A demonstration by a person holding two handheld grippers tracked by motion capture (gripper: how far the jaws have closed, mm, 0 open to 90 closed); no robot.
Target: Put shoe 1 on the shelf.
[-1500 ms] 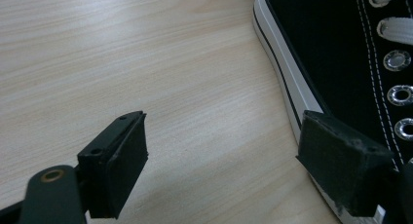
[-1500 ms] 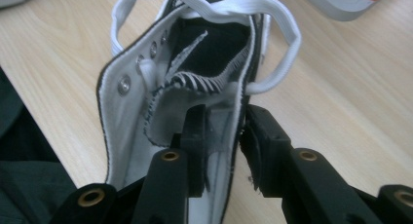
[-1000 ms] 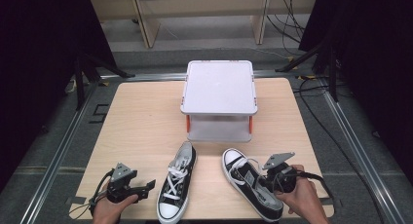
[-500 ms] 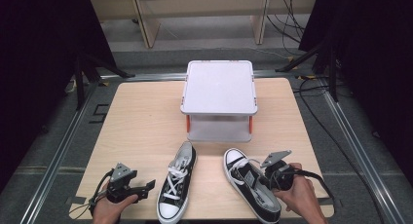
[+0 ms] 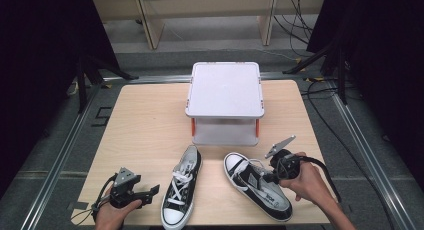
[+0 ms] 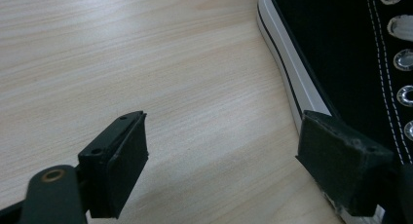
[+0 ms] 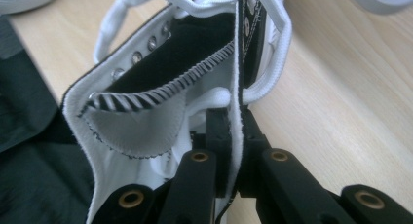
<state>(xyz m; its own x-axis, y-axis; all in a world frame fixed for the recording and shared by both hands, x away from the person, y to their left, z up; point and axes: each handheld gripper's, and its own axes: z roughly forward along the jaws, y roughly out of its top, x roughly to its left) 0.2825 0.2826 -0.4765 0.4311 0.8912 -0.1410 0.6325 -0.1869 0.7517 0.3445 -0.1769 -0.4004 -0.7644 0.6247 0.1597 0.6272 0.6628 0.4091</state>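
I have the right gripper point(image 5: 272, 178) clamped on the side wall of the right shoe point(image 5: 257, 190). In the right gripper view the two black jaws stand pressed together with only the thin canvas edge of that shoe point(image 7: 237, 87) between them, one jaw inside the opening, one outside. The white lace loops lie just above the jaws.

On the table point(image 5: 145, 130), seen from the high view, the right shoe lies near the front edge, toe toward the white box point(image 5: 225, 97) and heel toward my right hand point(image 5: 305, 182). The gripped point is on the shoe's side nearest that hand, at mid-length.

The left shoe point(image 5: 181, 192) lies just beside the right one, apart from it, with its toe toward me.

My left gripper point(image 5: 150, 192) rests low over the table near the front left corner, jaws spread wide with nothing between them. In the left gripper view the left shoe's white sole edge point(image 6: 287, 78) runs just beside one jaw; I cannot tell whether that jaw touches it.
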